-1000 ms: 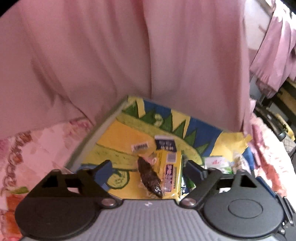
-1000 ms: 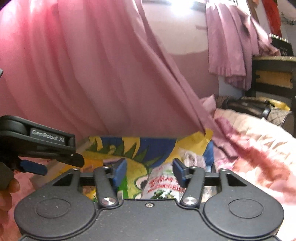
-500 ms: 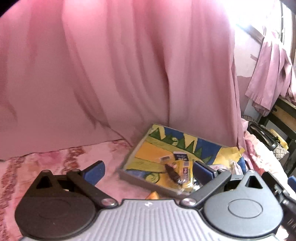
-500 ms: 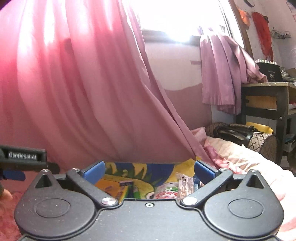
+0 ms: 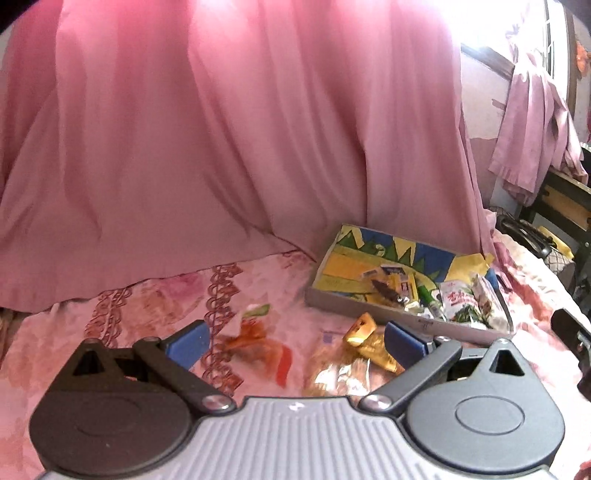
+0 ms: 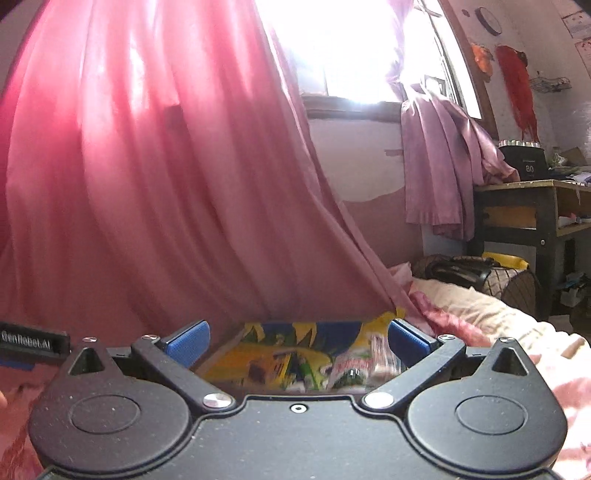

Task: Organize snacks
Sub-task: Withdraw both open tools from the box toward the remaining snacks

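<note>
Left wrist view: left tool (image 5: 293,341) spread wide, empty, over loose snack packets (image 5: 364,341) on bed nr snack tray (image 5: 373,308); right tool (image 6: 297,341) likewise spread, empty.

A pink curtain (image 6: 155,192) hangs in deep folds across most of the room, lit from behind by a glaring bright window (image 6: 351,51) above a worn wall (image 6: 369,170) that is pale on top and mauve below. A second, purple curtain (image 6: 439,166) is bunched beside the window, next to a dark wooden desk (image 6: 524,214) with clutter on top. A bed with a pink floral bedspread (image 5: 155,302) fills the foreground, and a round clock (image 6: 488,21) and red ornaments (image 6: 517,88) hang on the right-hand wall.
</note>
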A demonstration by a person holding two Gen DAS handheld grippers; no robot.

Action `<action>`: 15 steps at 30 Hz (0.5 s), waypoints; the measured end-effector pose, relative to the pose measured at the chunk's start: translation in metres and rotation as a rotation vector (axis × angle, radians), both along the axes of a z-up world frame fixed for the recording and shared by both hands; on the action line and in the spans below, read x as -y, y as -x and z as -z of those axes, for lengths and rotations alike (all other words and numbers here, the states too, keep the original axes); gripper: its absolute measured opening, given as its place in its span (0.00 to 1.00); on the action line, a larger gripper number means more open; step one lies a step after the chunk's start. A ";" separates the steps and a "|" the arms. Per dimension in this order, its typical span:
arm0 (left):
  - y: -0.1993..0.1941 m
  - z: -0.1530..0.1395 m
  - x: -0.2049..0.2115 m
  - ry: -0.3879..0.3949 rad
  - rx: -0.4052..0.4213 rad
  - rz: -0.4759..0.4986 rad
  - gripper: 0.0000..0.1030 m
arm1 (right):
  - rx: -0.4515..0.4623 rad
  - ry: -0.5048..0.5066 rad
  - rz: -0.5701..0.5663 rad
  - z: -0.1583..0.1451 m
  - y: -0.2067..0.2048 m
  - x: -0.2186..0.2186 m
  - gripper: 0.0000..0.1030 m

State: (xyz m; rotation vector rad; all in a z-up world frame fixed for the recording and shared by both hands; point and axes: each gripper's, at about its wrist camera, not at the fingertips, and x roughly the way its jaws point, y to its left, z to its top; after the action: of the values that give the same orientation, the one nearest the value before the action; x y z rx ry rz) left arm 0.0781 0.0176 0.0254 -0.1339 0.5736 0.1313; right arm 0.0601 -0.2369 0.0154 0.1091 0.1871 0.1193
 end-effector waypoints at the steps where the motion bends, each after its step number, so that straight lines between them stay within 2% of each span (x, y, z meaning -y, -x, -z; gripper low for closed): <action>1: 0.006 0.001 -0.002 -0.002 0.003 0.002 1.00 | -0.005 0.009 -0.002 0.002 0.006 -0.003 0.99; 7: 0.036 0.016 -0.013 -0.042 0.024 0.039 1.00 | -0.044 0.059 -0.026 0.015 0.040 -0.021 0.99; 15: 0.046 0.044 -0.024 -0.066 -0.031 0.041 1.00 | -0.131 0.132 -0.078 0.036 0.059 -0.047 0.99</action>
State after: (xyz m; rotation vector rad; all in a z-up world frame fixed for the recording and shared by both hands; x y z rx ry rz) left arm 0.0320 0.0418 -0.0185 -0.0564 0.6016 0.1126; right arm 0.0007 -0.1902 -0.0211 -0.0225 0.3298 0.1776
